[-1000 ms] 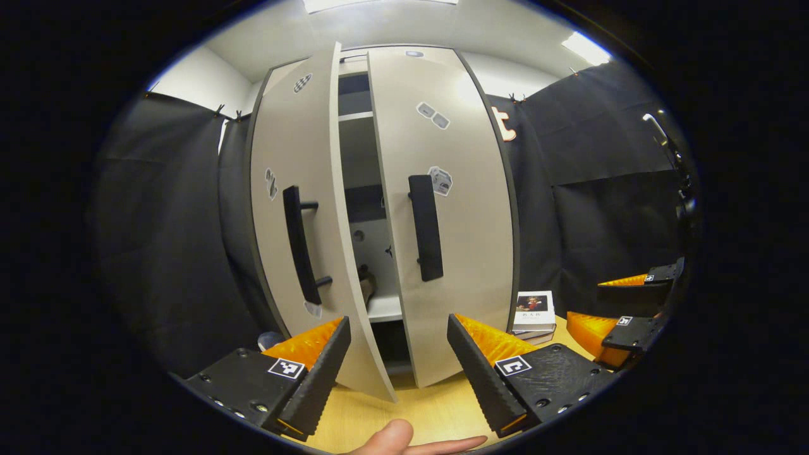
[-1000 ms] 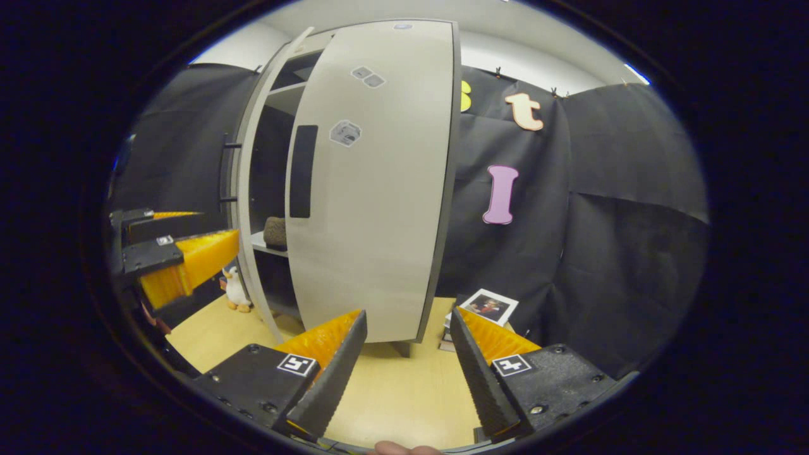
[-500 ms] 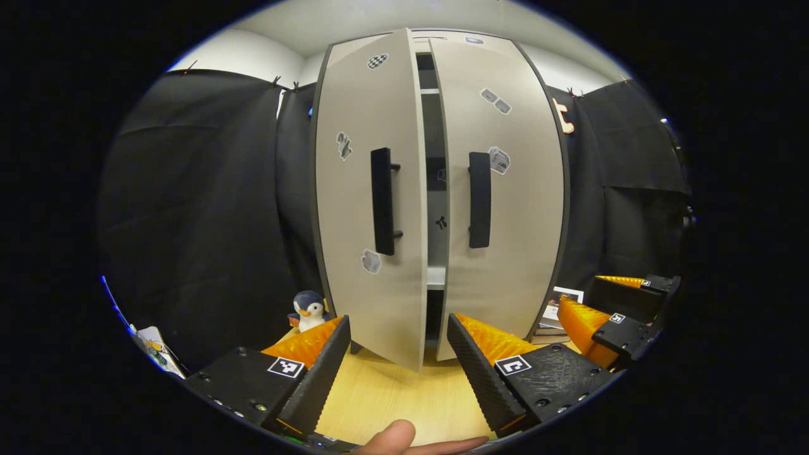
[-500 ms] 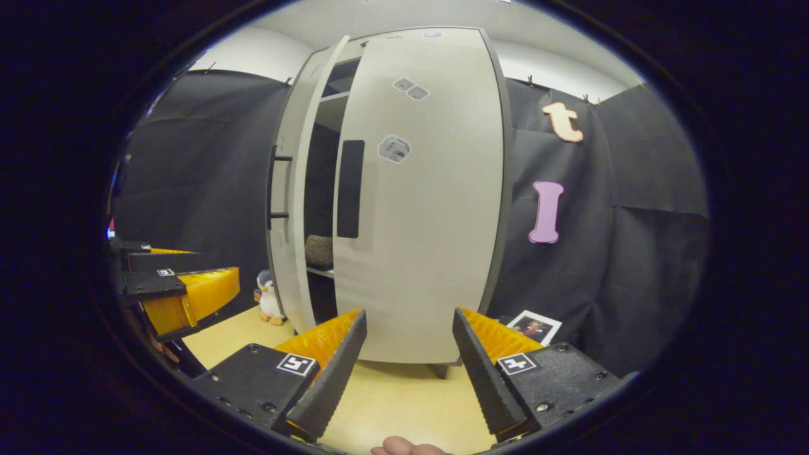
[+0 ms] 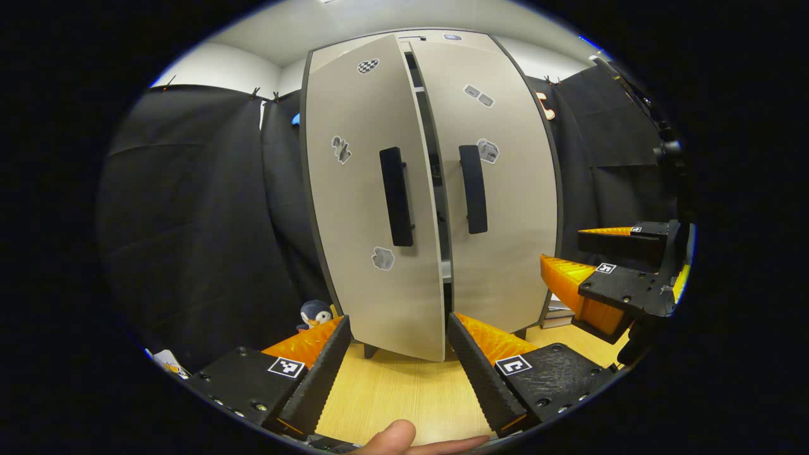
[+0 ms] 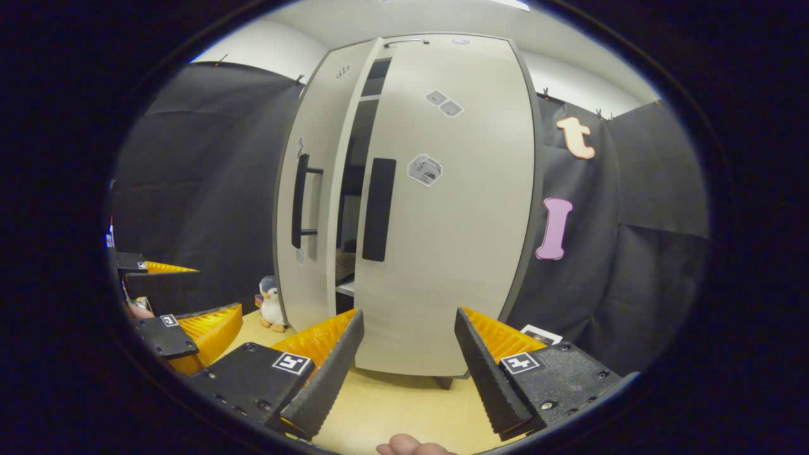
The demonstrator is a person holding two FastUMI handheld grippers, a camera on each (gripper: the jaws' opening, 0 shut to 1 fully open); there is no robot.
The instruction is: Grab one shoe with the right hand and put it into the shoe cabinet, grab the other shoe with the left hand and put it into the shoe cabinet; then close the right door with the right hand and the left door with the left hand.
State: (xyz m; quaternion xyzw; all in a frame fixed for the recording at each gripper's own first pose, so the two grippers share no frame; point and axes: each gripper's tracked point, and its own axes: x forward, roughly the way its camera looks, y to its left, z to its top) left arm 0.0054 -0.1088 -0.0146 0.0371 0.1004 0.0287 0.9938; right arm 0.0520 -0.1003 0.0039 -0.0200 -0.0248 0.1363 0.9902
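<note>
The pale shoe cabinet (image 5: 354, 82) stands on the wooden floor. Its left door (image 5: 360, 208) is slightly ajar and its right door (image 5: 505, 208) looks nearly flush, leaving a narrow dark gap. In the right gripper view the left door (image 6: 310, 208) stands further out than the right door (image 6: 455, 221), and a brown shoe (image 6: 344, 264) shows on a shelf in the gap. My left gripper (image 5: 398, 322) is open in front of the doors, touching nothing. My right gripper (image 6: 409, 314) is open too, short of the right door. Each gripper holds nothing.
A toy penguin (image 5: 314, 313) stands left of the cabinet's foot, also the penguin (image 6: 272, 303). A stack of books (image 5: 556, 316) lies to the right of the cabinet. The other gripper (image 5: 562, 246) hovers at the right, and the left one (image 6: 218, 291) at the left.
The left door has swung in, narrowing the gap to a slit. Both grippers have drawn back from the cabinet, so more of it shows.
</note>
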